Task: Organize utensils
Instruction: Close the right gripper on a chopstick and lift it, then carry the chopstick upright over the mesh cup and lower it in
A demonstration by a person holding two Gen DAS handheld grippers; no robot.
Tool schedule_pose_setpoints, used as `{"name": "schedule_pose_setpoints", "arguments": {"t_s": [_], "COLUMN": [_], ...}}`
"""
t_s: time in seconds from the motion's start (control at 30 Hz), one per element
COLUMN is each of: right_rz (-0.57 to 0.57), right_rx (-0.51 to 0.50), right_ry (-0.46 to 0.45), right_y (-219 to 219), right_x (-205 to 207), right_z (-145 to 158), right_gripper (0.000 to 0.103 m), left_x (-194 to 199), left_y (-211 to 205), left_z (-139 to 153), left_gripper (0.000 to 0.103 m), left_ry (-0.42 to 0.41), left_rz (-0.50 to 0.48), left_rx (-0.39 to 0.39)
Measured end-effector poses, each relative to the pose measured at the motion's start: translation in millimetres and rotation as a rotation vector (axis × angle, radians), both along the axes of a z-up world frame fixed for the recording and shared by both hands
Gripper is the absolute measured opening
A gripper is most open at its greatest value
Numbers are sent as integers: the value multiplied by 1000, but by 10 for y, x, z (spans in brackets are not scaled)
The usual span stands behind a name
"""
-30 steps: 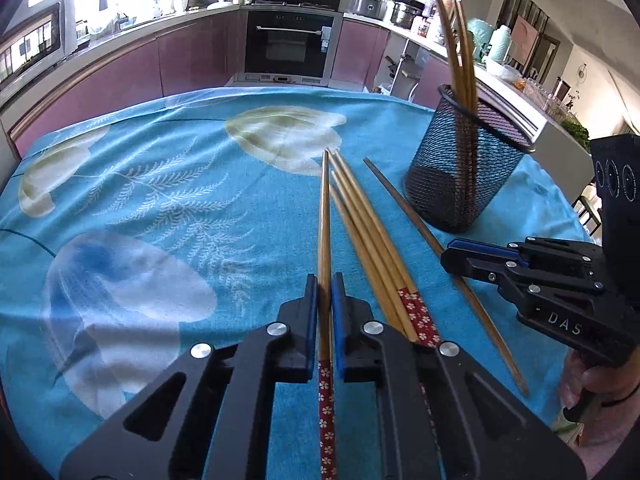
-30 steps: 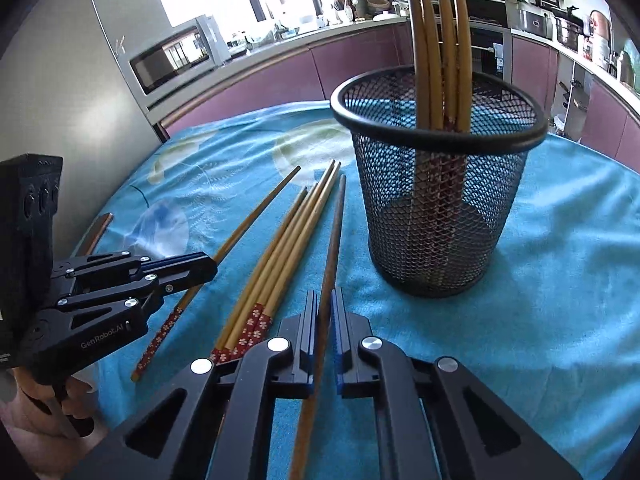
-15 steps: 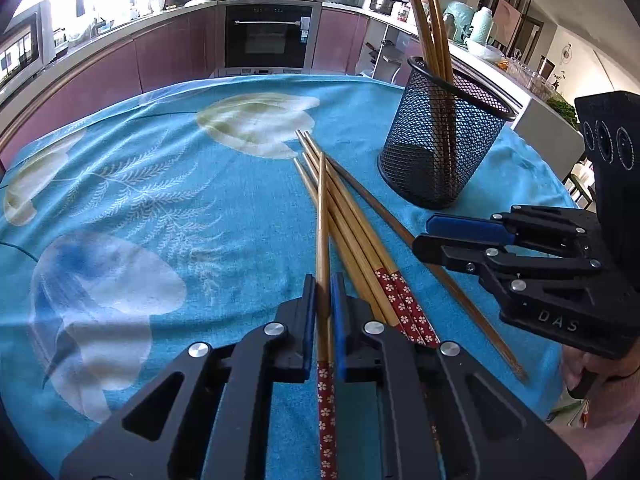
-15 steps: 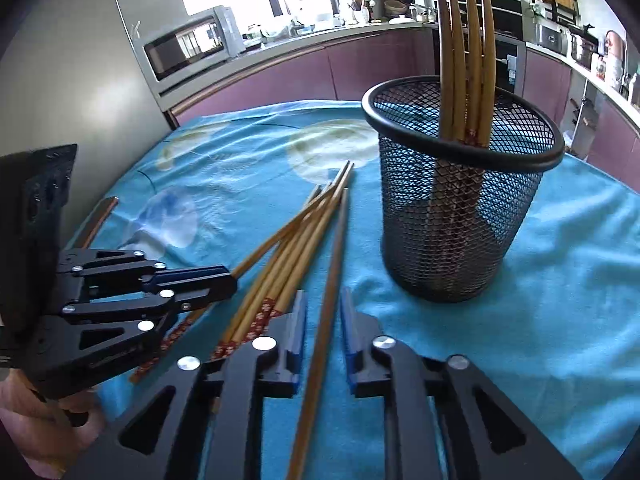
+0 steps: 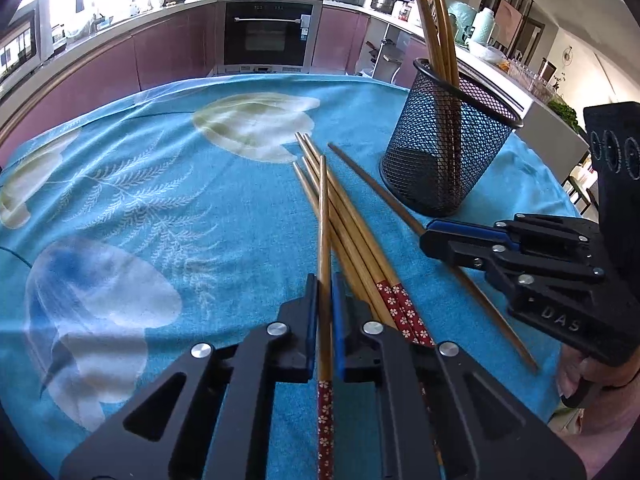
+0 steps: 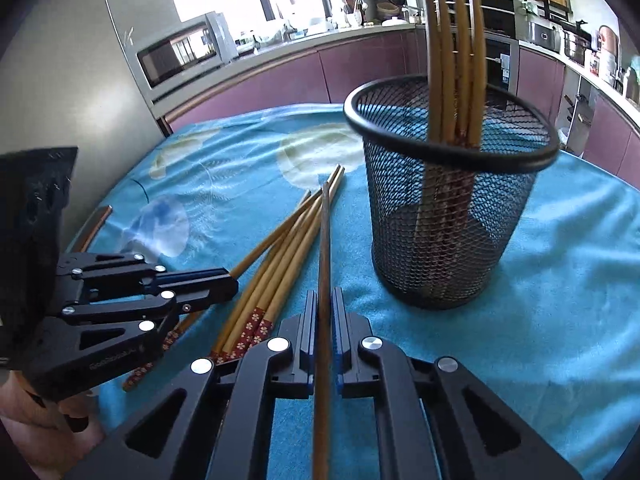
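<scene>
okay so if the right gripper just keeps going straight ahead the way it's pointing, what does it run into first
Probably the loose chopsticks lying on the blue tablecloth, just left of its line. The right gripper, shut on a dark chopstick, points past the left side of the mesh holder; depth is hard to judge.

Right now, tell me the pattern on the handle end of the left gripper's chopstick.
Red with small white flowers on the chopstick, clearest in the left wrist view.
</scene>
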State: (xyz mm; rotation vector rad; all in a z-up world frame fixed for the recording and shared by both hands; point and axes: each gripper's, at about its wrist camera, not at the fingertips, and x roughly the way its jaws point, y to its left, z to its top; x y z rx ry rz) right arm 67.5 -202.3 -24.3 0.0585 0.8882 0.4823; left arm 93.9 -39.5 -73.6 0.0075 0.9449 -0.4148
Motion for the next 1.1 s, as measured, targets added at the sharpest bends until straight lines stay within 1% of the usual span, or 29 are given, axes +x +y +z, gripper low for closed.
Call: {"name": "schedule_pose_setpoints", "arguments": {"t_s": [0.13,0.27,0.33,0.43,0.5,0.6,0.67,0.8,0.97,1.1], "right_rz": [48,80,84,70,72,74,71,72,52,28], "right_rx": [6,-20,-29,-37,-37,-3,13,54,97,136], "right_ry": [-17,19,37,37,53,66,54,-9,-97,-145], "right_y": [75,182,209,201,189,136,93,0,-175,-340], "right_x": [-50,8,45,86,116,121,93,-29,-172,-241], "right_z": [60,-22,-64,-90,-122,-130,-92,124,438,632], "right_gripper": [6,6,8,12,11,6,6,6,6,6], "left_x": [-14,5,11,33,55,70,64,0,-97,-167], "left_y": [-10,-24,-36,-60,-72,-71,-57,-29,-4,5], "left_z": [-4,-14,-23,-30,-30,-21,5,185,564,838], "left_gripper": [8,8,10,10,9,8,8,8,8,8], "left_ry": [1,7,7,4,6,12,12,-19,-91,-139], "left_rz": [-9,-21,-28,-35,-36,-25,-21,-44,-95,-134], "left_rx": [5,8,14,22,23,19,9,-36,-99,-153]}}
